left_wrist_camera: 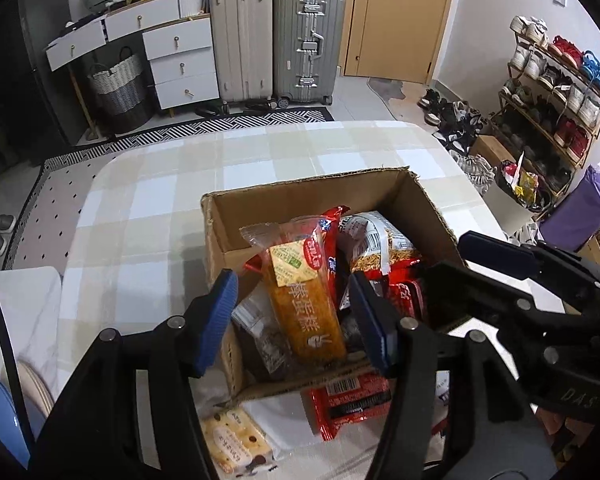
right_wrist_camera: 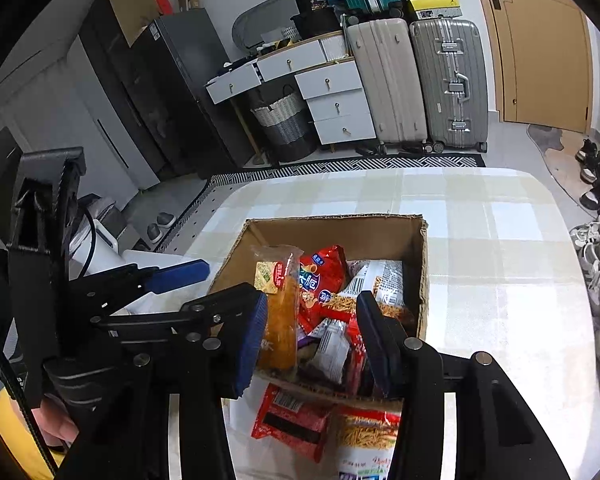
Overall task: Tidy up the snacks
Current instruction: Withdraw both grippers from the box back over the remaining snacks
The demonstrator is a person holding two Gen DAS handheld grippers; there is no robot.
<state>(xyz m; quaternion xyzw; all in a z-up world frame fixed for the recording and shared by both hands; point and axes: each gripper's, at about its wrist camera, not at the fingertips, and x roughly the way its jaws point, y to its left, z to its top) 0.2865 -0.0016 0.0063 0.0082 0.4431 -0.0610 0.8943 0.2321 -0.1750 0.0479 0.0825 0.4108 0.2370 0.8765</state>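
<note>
my left tongs (left_wrist_camera: 292,316) and right tongs (right_wrist_camera: 312,336) both hang apart over the cardboard box (left_wrist_camera: 236,216), nothing btwn the pads. box sits mid-table, packed w/ snacks: an orange cake pack (left_wrist_camera: 304,300) upright, red bags, a noodle bag (right_wrist_camera: 380,280). more packs lie on the table just in front of it, incl a red packet (left_wrist_camera: 348,404). table (left_wrist_camera: 148,200) has a pale checked cloth. behind: suitcases (left_wrist_camera: 276,36), white drawers (left_wrist_camera: 180,60), wood door (left_wrist_camera: 400,16), shoe rack (left_wrist_camera: 556,92).
</note>
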